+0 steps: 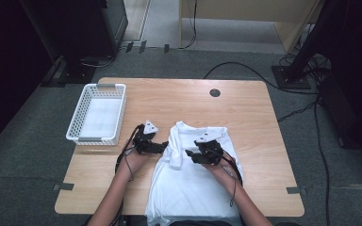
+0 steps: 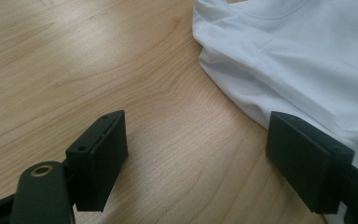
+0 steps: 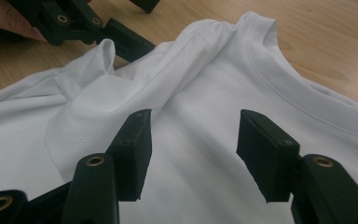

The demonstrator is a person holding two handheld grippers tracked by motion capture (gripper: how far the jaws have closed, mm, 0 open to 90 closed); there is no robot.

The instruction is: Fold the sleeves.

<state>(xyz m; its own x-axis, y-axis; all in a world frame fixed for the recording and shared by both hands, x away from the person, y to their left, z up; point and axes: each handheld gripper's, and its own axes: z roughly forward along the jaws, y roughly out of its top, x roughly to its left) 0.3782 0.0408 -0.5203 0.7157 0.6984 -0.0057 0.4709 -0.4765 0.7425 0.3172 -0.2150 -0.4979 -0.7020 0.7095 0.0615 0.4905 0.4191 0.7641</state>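
The white T-shirt (image 1: 188, 174) is spread on the bench (image 1: 250, 108), its hem at the near edge. The right claw (image 1: 189, 154) hovers open over it; the left claw (image 1: 166, 147) is open beside the folded-in sleeve (image 3: 93, 93). One layer should be pinched cleanly, the fold kept flat.

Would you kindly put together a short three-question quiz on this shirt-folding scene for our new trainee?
1. True or false: the white T-shirt lies inside the white basket.
2. Which gripper hangs over the shirt's cloth? A) left gripper B) right gripper
3. In a few words: what lies between the left gripper's jaws in the left gripper view?

Key
1. False: the shirt lies on the wooden table, its hem over the near edge; the basket stands apart at the far left.
2. B: its open jaws hang over the chest below the collar.
3. Bare tabletop; the shirt's edge lies beside one jaw.
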